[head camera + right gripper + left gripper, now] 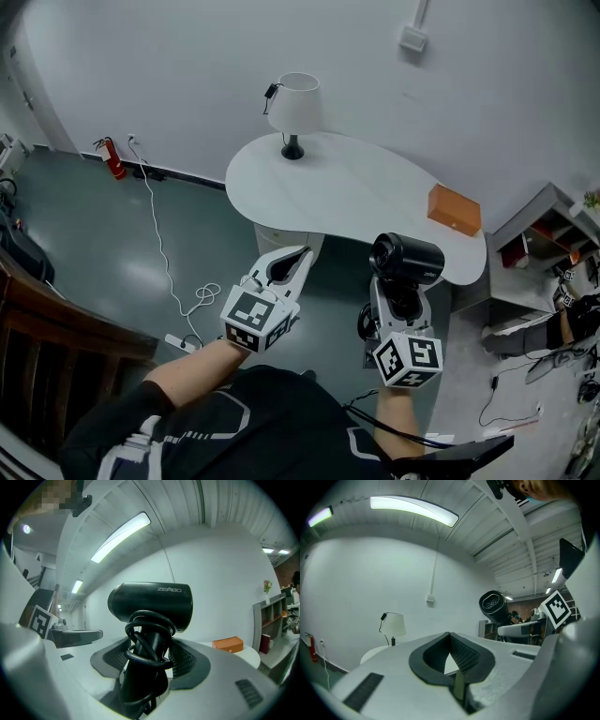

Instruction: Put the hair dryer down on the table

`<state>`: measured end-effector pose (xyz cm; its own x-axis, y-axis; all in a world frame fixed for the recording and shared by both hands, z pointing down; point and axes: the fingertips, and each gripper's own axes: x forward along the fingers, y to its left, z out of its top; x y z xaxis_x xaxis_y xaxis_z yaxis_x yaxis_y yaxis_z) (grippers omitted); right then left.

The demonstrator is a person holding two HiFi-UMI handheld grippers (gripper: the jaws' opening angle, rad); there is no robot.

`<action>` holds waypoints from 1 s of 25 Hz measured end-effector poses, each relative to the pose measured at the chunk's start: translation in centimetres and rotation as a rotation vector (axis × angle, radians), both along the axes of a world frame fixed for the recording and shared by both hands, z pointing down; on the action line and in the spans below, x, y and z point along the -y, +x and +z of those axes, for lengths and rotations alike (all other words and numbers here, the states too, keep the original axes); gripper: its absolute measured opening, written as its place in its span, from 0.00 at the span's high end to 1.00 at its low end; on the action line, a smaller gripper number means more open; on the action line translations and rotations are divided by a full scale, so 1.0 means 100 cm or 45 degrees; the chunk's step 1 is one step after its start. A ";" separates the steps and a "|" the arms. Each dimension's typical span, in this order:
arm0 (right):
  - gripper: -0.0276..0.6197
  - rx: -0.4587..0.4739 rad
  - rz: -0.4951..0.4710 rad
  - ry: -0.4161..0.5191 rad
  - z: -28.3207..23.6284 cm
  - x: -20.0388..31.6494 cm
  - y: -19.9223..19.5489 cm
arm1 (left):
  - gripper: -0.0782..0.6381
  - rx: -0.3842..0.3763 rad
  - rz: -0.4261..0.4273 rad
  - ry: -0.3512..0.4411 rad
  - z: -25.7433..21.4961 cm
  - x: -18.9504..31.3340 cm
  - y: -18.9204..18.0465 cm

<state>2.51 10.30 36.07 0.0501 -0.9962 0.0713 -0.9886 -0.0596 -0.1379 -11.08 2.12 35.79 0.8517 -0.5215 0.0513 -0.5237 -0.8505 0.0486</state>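
Observation:
A black hair dryer (405, 255) stands upright in my right gripper (401, 300), its barrel lying sideways above the jaws. In the right gripper view the jaws are shut on the hair dryer's (150, 602) handle, which has its black cord coiled round it. It hangs in the air in front of the near edge of the white curved table (356, 197). My left gripper (295, 258) is to its left, shut with nothing between its jaws. From the left gripper view the hair dryer (493, 604) shows at the right.
On the table stand a white lamp (296, 108) at the far left end and an orange box (455, 209) at the right end. A shelf unit (544, 234) stands right of the table. A white cable (164, 253) and a fire extinguisher (114, 157) are on the floor at the left.

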 end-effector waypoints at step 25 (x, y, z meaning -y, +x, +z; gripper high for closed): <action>0.55 0.018 0.017 0.012 0.008 -0.024 0.099 | 0.88 0.073 0.078 0.003 0.016 -0.027 0.111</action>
<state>12.41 12.65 36.83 0.0626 -0.9961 0.0624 -0.9857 -0.0715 -0.1523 0.06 4.85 37.38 0.8778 -0.4686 0.0998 -0.4725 -0.8812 0.0184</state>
